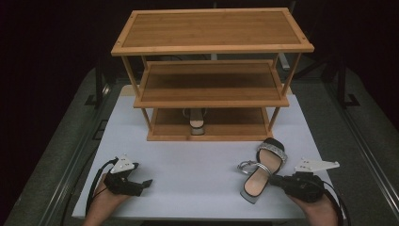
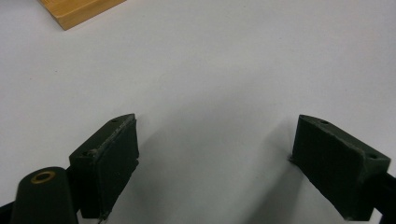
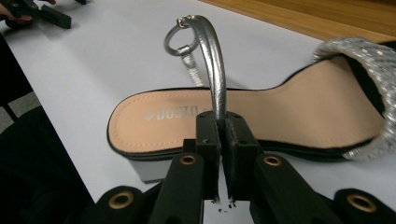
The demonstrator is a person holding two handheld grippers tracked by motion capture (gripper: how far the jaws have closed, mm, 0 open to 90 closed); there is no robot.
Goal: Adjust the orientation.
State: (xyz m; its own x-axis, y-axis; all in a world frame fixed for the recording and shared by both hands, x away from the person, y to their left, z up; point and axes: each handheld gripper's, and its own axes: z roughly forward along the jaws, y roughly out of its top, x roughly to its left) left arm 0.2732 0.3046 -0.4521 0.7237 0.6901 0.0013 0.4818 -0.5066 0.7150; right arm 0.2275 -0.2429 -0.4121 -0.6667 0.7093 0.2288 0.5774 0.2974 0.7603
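A sandal (image 1: 262,170) with a tan insole, silver ankle strap and glittery toe band lies on the white table near its front right. My right gripper (image 1: 278,180) is shut on the sandal's silver strap (image 3: 215,70), which arches up from between the jaws in the right gripper view, above the insole (image 3: 261,116). A second sandal (image 1: 196,121) stands on the bottom shelf of the wooden rack (image 1: 211,75). My left gripper (image 1: 141,184) rests at the front left, open, its pads (image 2: 112,158) wide apart over bare table.
The three-tier wooden rack stands at the back of the white table (image 1: 188,160); its top and middle shelves carry nothing. A corner of the rack's base (image 2: 74,11) shows in the left gripper view. Dark floor and metal rails flank the table.
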